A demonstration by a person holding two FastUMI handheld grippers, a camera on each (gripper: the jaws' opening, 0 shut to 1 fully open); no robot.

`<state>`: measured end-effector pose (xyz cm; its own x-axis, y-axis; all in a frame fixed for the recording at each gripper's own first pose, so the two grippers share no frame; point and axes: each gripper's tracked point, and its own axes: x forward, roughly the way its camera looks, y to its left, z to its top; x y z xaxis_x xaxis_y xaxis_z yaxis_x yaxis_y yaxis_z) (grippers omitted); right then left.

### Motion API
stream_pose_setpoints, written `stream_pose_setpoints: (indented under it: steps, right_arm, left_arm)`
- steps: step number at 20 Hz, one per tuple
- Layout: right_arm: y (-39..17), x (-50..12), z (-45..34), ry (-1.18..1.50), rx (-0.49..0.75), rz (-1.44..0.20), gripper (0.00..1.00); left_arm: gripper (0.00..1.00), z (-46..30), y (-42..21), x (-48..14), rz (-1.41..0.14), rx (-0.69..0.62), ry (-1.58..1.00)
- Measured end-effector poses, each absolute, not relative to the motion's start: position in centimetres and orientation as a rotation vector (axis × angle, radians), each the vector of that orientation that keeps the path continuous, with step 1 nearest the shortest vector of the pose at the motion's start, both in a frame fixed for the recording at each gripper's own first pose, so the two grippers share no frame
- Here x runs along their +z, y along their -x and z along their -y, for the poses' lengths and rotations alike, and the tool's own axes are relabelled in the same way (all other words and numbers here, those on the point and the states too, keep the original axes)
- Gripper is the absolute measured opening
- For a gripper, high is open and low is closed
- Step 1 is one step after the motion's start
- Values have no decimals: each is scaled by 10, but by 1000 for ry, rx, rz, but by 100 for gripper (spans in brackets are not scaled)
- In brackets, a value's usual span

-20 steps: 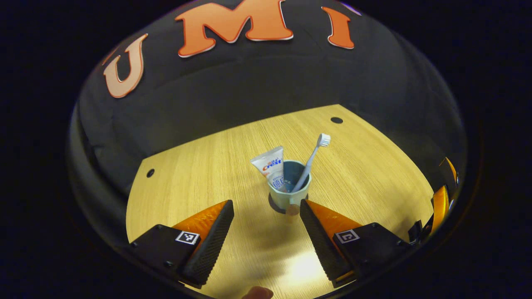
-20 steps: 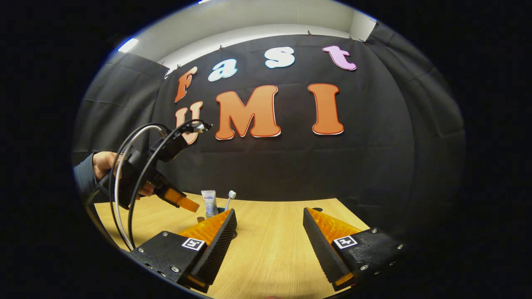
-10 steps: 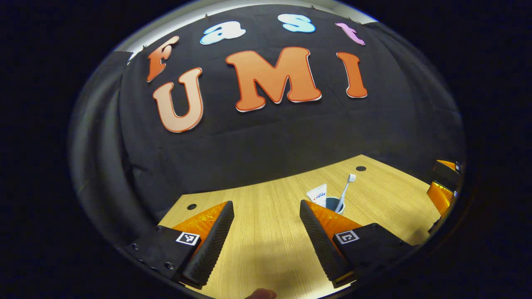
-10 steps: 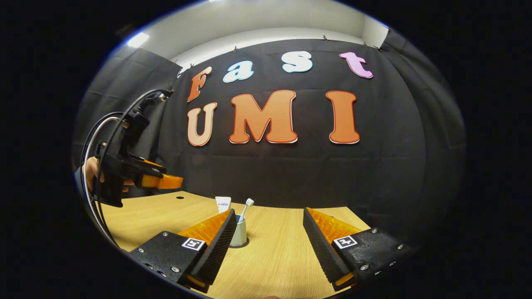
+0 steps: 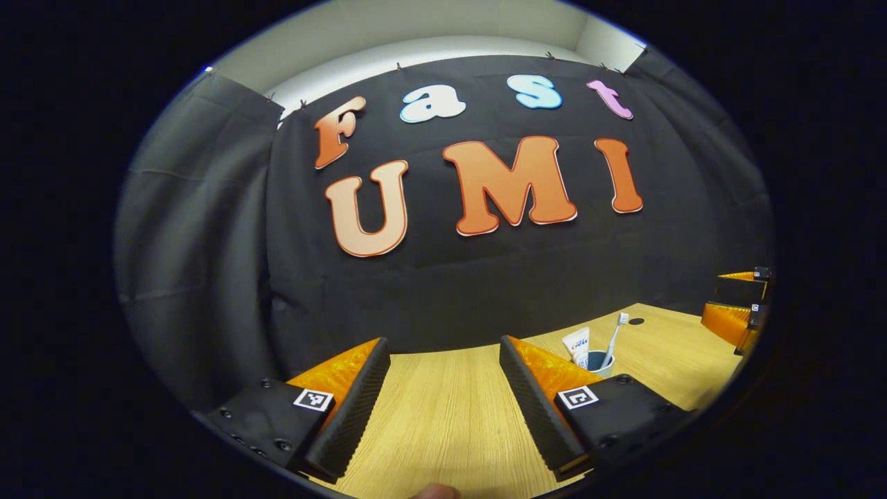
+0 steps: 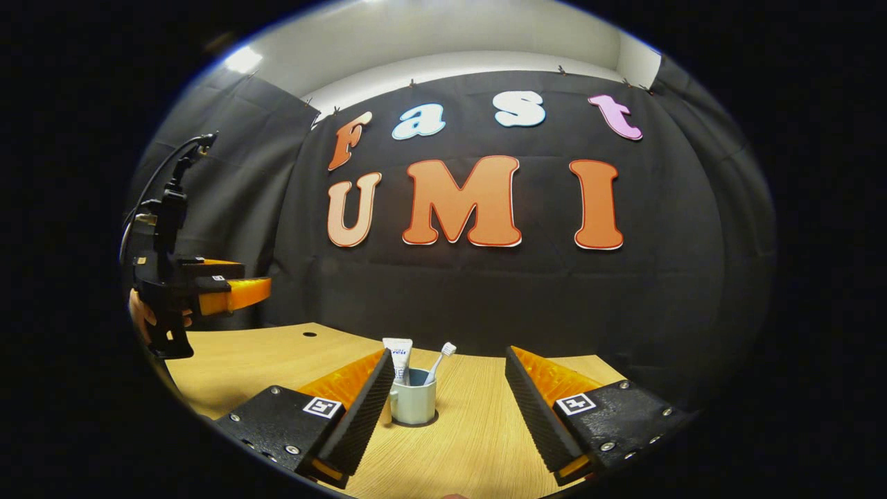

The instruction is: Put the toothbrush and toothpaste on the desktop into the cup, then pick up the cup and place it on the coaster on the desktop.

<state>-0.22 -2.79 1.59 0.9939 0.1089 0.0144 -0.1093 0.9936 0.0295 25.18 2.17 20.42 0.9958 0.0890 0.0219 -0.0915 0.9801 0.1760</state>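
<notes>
Pale cup (image 6: 414, 405) (toothbrush (image 6: 441, 359), toothpaste (image 6: 398, 359) inside)

Left gripper (image 5: 443, 378): jaws spread wide, nothing between the fingers, held level. In the right gripper view the same left gripper (image 6: 235, 294) sits far to the left, raised, pointing sideways, a hand (image 6: 142, 315) wrapped around its grip. Right gripper (image 6: 443, 384): jaws wide apart, nothing gripped, aimed level and forward.

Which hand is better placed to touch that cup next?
Probably right: the cup stands between the open right hand-held gripper fingers. The left hand-held gripper hangs raised, off to the side.
</notes>
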Motion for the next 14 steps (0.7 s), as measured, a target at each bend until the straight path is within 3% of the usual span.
stream_pose_setpoints:
  steps: [14]
  right_arm:
    - [8, 17, 29, -6, 82, 33, 98]
  left_arm:
    - [100, -64, -234, 174, 32, 149, -71]
